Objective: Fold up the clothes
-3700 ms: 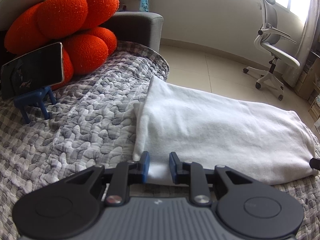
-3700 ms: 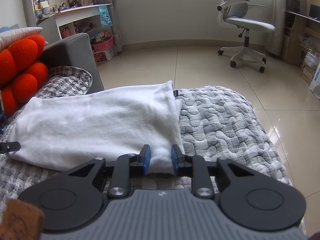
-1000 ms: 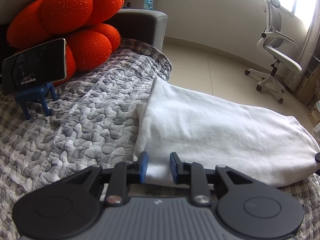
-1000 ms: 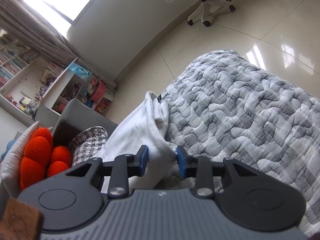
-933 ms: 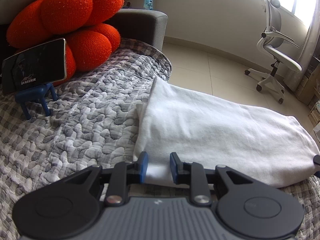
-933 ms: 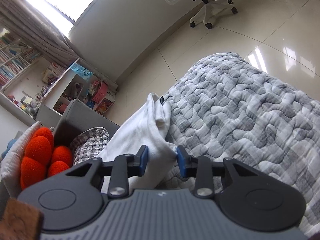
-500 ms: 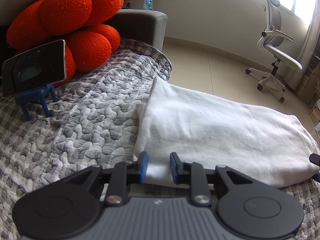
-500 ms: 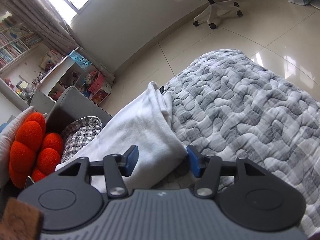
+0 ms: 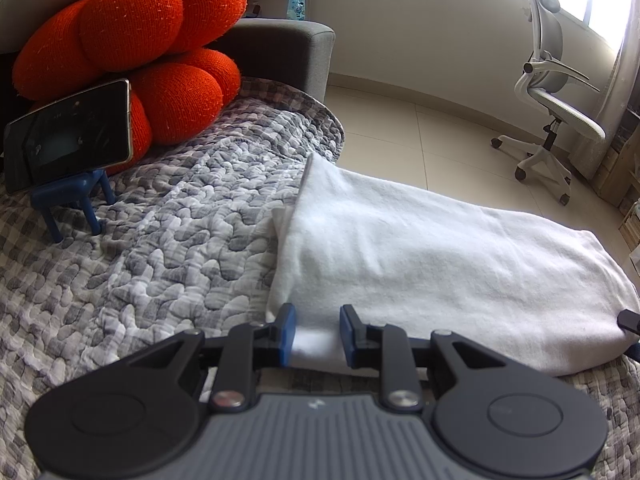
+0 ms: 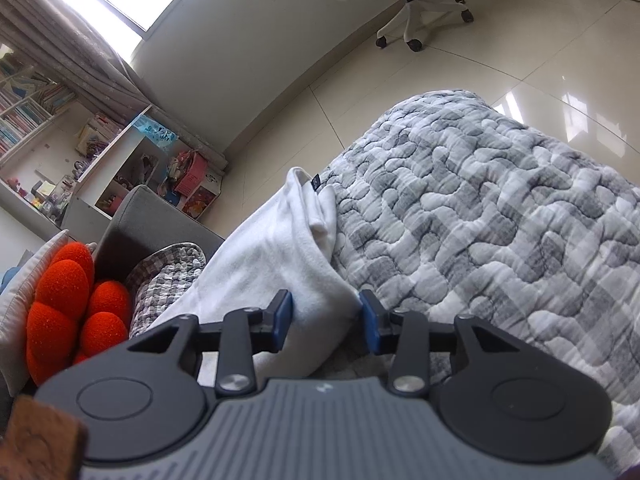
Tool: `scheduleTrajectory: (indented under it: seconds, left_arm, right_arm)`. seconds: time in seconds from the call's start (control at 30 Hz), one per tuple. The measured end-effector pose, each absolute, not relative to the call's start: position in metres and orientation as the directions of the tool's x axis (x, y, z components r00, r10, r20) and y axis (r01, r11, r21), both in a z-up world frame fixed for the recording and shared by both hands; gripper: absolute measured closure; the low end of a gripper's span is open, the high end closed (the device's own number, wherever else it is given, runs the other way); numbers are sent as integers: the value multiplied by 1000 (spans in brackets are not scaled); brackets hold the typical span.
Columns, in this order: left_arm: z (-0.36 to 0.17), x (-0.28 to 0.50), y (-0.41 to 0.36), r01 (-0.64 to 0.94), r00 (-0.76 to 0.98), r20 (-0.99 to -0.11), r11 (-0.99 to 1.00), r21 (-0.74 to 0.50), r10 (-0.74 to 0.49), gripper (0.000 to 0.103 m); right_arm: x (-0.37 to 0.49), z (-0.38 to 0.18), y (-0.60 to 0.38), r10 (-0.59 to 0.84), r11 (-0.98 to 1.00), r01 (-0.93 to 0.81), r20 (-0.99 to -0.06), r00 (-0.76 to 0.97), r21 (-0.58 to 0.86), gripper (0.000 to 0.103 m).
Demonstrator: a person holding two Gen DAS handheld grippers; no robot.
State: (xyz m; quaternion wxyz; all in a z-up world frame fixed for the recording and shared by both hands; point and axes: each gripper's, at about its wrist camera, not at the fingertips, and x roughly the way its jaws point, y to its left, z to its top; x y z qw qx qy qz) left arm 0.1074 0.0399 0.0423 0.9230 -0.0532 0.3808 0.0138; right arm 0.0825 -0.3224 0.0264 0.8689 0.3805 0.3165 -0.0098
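Observation:
A white garment lies folded into a long strip across the grey quilted cover. My left gripper sits at its near left corner, jaws narrowly apart with the white cloth between the blue pads. In the right wrist view the same garment runs away to the left. My right gripper is at its near right corner, jaws spread wide with the cloth corner loose between them. A dark tip of the right gripper shows at the garment's right end.
An orange knotted cushion and a phone on a blue stand sit at the back left. A grey sofa arm lies behind. A white office chair stands on the tiled floor. The cover's edge drops to the floor.
My right gripper has opened from a close hold on the garment's corner to a wide gap, and its view has tilted. My left gripper has stayed in place on its corner.

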Motion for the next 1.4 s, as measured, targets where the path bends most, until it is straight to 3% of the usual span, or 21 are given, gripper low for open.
scheduleTrajectory:
  seconds: [0.4,0.5,0.67,1.27,1.4]
  left_arm:
    - [42,109,41,-63,710,-704,994,-87,-16,78]
    - [42,109,41,-63,710,-704,994,-86,-16,78]
    - [42,109,41,-62,710,-704,994,-85,-16,78]
    - [42,109,38,-56,710,-704,995,-78,-15,74]
    - [42,109,39,-57,710,-704,995,-78,-14,74]
  right_arm:
    - [87,30,-310,201,763,227,-555,807,605,51]
    - [87,31,-315,202,743,245,-557,805,623,62]
    - [85,34,-317,207,721,242,-535,819,649,64]
    - [86,27,-314,218,729,232,-540,813,644,53]
    - [86,29,-317,223,706,239,-530,818,666,64]
